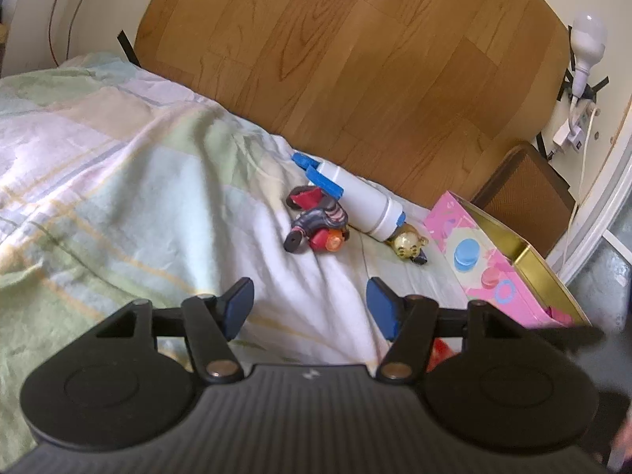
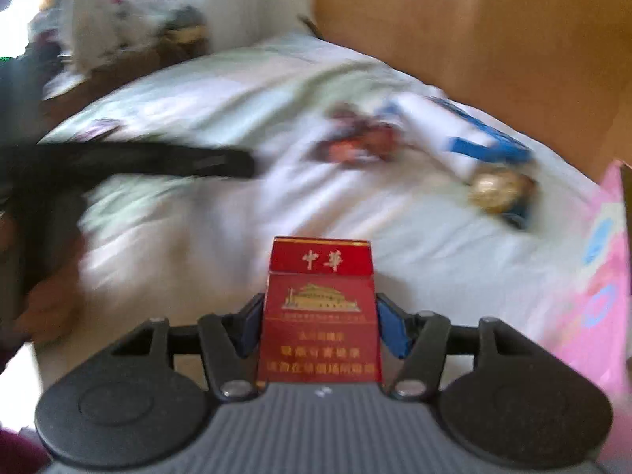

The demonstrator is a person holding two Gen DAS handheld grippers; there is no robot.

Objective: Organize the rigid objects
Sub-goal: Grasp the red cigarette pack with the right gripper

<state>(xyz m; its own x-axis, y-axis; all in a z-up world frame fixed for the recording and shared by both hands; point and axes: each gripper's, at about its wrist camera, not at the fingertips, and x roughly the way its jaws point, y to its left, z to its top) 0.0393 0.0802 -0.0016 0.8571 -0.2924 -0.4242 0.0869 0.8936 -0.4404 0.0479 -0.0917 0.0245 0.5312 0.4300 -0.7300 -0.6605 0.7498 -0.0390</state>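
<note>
- We see a bed (image 1: 118,166) under a pale checked sheet, with a wood-grain wall (image 1: 355,59) behind it from 11 to 1 o'clock in the left wrist view.
- At 3 o'clock on the bed in that view we see a pink box (image 1: 474,260), open on top with a gold inside.
- Our left gripper (image 1: 310,302) sits over the sheet at 6 o'clock; its blue-padded fingers (image 1: 381,308) stand apart with nothing between them.
- Our right gripper (image 2: 319,326) has its fingers closed on a red pack (image 2: 320,308), which stands upright between the pads at 6 o'clock in the right wrist view. The rest of that view is blurred.
- A white bottle (image 1: 363,201) with blue parts lies on the sheet by the wall, near the middle of the left view.
- Just beside it at 9 o'clock lies a dark toy (image 1: 318,223) with red and orange parts, touching or nearly touching the bottle; we cannot tell which.
- At the bottle's lower end, toward 4 o'clock, lies a small yellow figure (image 1: 409,243), between bottle and box.
</note>
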